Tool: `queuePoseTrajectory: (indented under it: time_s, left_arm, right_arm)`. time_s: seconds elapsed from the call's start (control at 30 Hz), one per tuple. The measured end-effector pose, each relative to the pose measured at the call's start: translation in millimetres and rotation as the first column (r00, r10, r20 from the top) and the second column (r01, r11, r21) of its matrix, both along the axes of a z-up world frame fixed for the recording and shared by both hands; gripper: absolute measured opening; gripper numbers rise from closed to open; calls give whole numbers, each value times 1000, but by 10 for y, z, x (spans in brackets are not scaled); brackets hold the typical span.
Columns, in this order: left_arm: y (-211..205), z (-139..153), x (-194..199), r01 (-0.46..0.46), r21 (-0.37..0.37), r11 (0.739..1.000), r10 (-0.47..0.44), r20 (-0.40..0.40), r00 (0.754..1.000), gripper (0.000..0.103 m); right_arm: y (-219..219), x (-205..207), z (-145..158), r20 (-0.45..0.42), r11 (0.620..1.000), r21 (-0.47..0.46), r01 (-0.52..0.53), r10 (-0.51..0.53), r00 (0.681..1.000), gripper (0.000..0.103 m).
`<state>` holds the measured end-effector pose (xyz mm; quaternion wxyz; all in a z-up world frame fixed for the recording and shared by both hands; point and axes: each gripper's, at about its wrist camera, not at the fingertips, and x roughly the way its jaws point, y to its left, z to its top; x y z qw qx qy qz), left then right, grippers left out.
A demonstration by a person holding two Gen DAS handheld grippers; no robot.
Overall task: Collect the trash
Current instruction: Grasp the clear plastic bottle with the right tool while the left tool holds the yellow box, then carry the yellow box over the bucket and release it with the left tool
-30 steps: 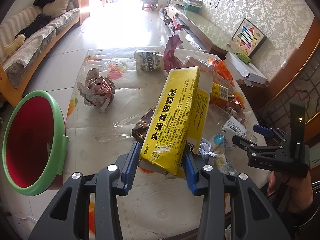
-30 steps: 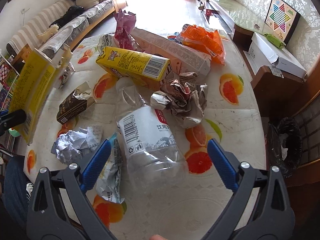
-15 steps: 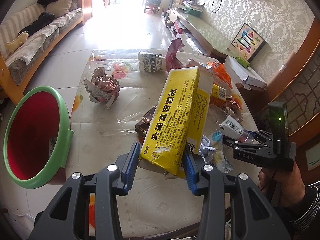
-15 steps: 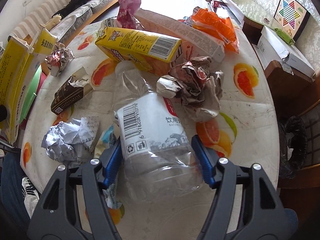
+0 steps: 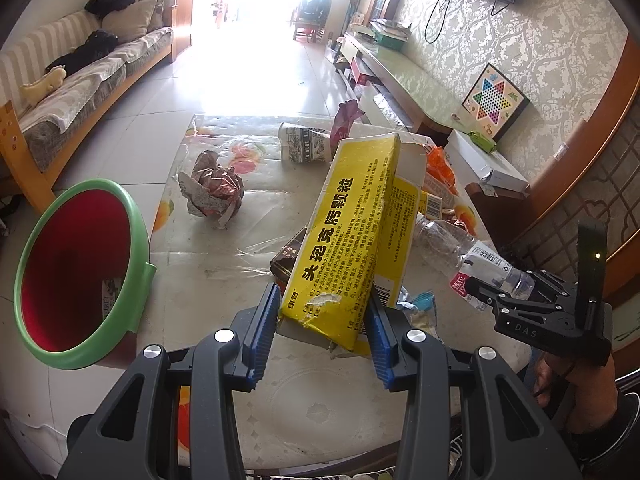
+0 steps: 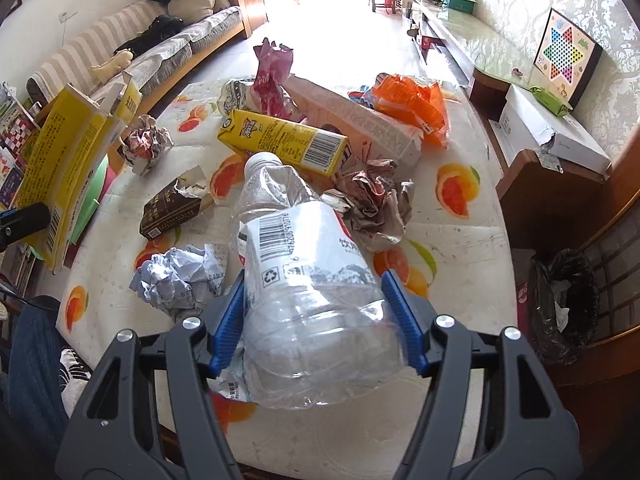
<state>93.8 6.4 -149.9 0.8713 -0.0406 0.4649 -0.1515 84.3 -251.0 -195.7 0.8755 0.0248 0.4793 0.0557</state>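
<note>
Two grippers loaded over cluttered table (image 6: 460, 240), left gripper (image 5: 324, 334) clamped on yellow carton (image 5: 344, 236) beside green bin (image 5: 136, 280), right gripper (image 6: 320, 320) clamped on crushed clear bottle (image 6: 308, 280), lifted clear of tabletop
</note>
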Motion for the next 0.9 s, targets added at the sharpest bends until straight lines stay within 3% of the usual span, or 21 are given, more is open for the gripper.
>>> queuePoseTrajectory:
  time_s: [0.53,0.9]
  left_arm:
    - [136,529,-16,-67,-31,997,70,118,991,39]
    - [561,739,60,-151,-34,988,155,164,974,39]
  right_arm:
    - [126,-154,933,181,999,44,-13,4,983,63]
    - [543,2,1234,240,995,37,-95,84,967,63]
